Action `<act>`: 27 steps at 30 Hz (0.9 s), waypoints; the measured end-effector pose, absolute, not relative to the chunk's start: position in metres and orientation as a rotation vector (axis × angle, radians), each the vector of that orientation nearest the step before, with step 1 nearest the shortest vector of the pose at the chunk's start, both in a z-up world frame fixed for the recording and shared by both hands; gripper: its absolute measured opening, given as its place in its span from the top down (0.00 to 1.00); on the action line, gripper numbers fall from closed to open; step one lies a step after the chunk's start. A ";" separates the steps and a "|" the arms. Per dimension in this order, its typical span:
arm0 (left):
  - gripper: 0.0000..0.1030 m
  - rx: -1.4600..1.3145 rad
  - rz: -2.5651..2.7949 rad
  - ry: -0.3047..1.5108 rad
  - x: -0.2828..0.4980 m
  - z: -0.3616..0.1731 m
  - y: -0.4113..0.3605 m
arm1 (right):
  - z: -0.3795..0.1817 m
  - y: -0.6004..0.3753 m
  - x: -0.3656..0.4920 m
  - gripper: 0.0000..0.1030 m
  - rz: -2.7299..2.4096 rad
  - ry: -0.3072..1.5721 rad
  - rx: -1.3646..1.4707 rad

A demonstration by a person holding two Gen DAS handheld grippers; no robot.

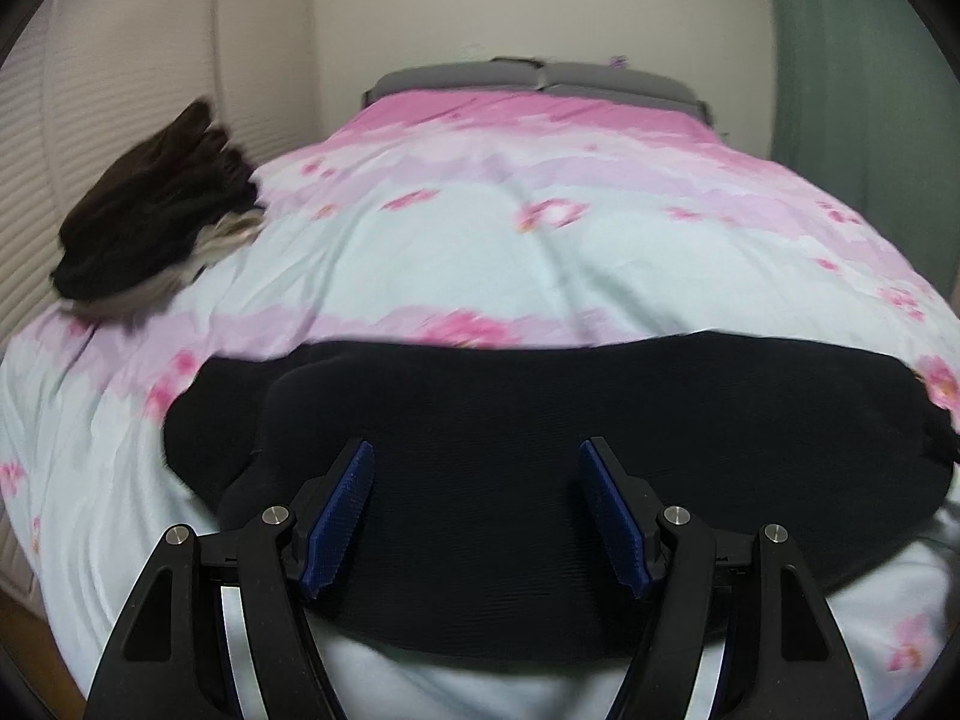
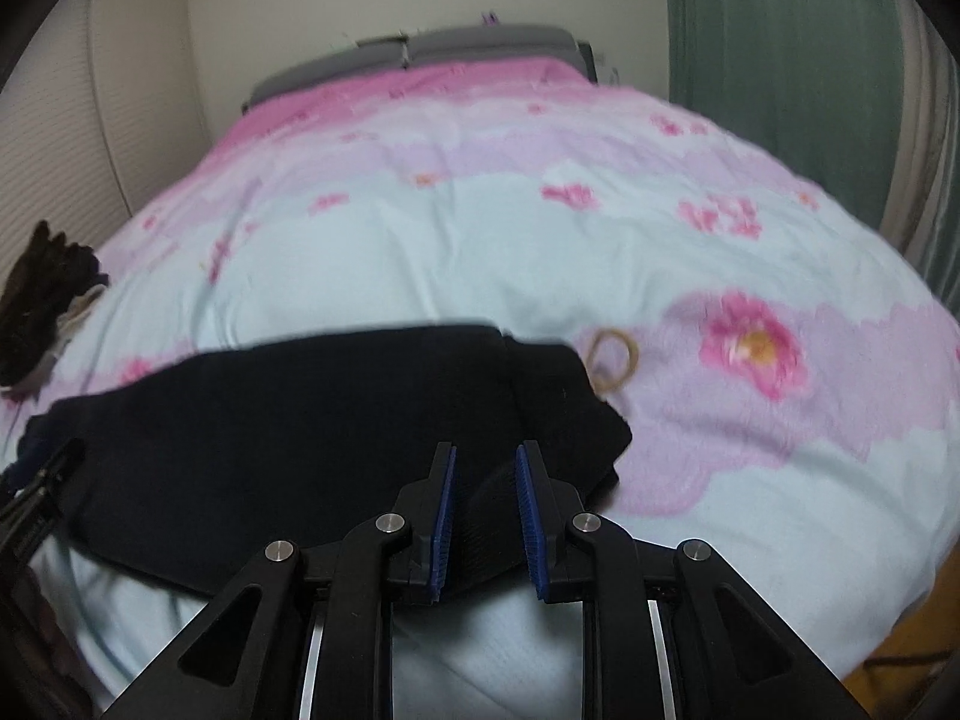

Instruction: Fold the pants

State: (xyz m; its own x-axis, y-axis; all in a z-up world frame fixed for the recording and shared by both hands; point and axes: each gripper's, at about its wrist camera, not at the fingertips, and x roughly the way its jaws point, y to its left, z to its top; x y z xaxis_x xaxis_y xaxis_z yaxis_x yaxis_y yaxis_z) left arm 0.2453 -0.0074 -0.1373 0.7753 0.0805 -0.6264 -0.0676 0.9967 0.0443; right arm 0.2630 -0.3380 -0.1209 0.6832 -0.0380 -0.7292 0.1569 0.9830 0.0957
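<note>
The black pants (image 1: 540,420) are lying folded across the near edge of the bed (image 1: 480,252), leaving the flowered cover beyond them bare up to the grey pillows (image 1: 540,75) at the head edge. The left gripper (image 1: 477,510) is hovering over the pants with its jaws spread wide, grasping nothing. The right gripper (image 2: 485,510) is pinching a fold at the pants' right end, jaws narrowed on the cloth. A dark clothes pile (image 1: 156,210) is sitting at the bed's left edge. Only the right wrist view is showing a tan band (image 2: 612,360) just beside the pants. No writing is readable.
</note>
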 end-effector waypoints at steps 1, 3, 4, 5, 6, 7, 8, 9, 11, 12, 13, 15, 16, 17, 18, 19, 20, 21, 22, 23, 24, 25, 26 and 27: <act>0.32 0.024 0.095 0.687 0.247 -0.142 -0.003 | -0.126 -0.341 0.264 0.79 -0.110 0.835 0.172; 0.32 0.032 0.093 0.689 0.245 -0.145 -0.001 | -0.133 -0.342 0.262 0.79 -0.108 0.856 0.193; 0.32 0.034 0.093 0.680 0.243 -0.142 -0.002 | -0.132 -0.341 0.261 0.79 -0.109 0.851 0.187; 0.32 0.031 0.089 0.669 0.240 -0.138 -0.002 | -0.128 -0.338 0.259 0.77 -0.109 0.841 0.173; 0.32 0.025 0.082 0.659 0.237 -0.134 -0.002 | -0.124 -0.334 0.257 0.70 -0.103 0.826 0.164; 0.32 0.016 0.070 0.644 0.234 -0.128 -0.001 | -0.120 -0.332 0.255 0.67 -0.098 0.813 0.163; 0.32 0.012 0.058 0.625 0.231 -0.121 -0.001 | -0.115 -0.329 0.254 0.64 -0.093 0.797 0.162; 0.32 0.013 0.053 0.606 0.228 -0.116 0.000 | -0.108 -0.325 0.253 0.61 -0.089 0.778 0.159; 0.27 0.025 0.055 0.547 0.223 -0.103 0.004 | -0.096 -0.314 0.252 0.58 -0.080 0.739 0.146; 0.22 0.030 0.065 0.528 0.222 -0.099 0.007 | -0.089 -0.308 0.252 0.58 -0.067 0.720 0.142; 0.20 0.030 0.076 0.524 0.223 -0.097 0.012 | -0.083 -0.302 0.252 0.57 -0.052 0.703 0.139; 0.20 0.008 0.094 0.547 0.225 -0.095 0.026 | -0.074 -0.287 0.254 0.51 -0.018 0.685 0.130; 0.20 -0.011 0.105 0.560 0.225 -0.095 0.034 | -0.069 -0.278 0.255 0.49 0.000 0.679 0.122; 0.20 -0.038 0.122 0.577 0.224 -0.096 0.047 | -0.066 -0.269 0.256 0.44 0.018 0.673 0.110; 0.21 -0.056 0.138 0.588 0.225 -0.098 0.057 | -0.061 -0.256 0.257 0.41 0.043 0.661 0.088; 0.21 -0.083 0.162 0.606 0.226 -0.101 0.069 | -0.058 -0.248 0.257 0.41 0.061 0.652 0.072; 0.21 -0.107 0.175 0.622 0.227 -0.105 0.078 | -0.055 -0.237 0.258 0.41 0.082 0.643 0.052; 0.21 -0.164 0.189 0.657 0.230 -0.110 0.094 | -0.052 -0.223 0.259 0.41 0.112 0.635 0.026; 0.22 -0.210 0.195 0.680 0.232 -0.115 0.104 | -0.050 -0.212 0.260 0.41 0.131 0.631 0.013; 0.24 -0.265 0.187 0.698 0.234 -0.120 0.114 | -0.049 -0.203 0.261 0.41 0.147 0.630 0.005; 0.27 -0.301 0.176 0.709 0.235 -0.125 0.119 | -0.048 -0.194 0.262 0.41 0.164 0.628 0.004; 0.30 -0.338 0.158 0.719 0.238 -0.130 0.123 | -0.048 -0.187 0.262 0.40 0.181 0.628 0.011; 0.33 -0.369 0.138 0.724 0.239 -0.134 0.126 | -0.049 -0.181 0.262 0.41 0.194 0.630 0.018; 0.41 -0.392 0.119 0.728 0.239 -0.137 0.127 | -0.050 -0.175 0.261 0.41 0.205 0.634 0.026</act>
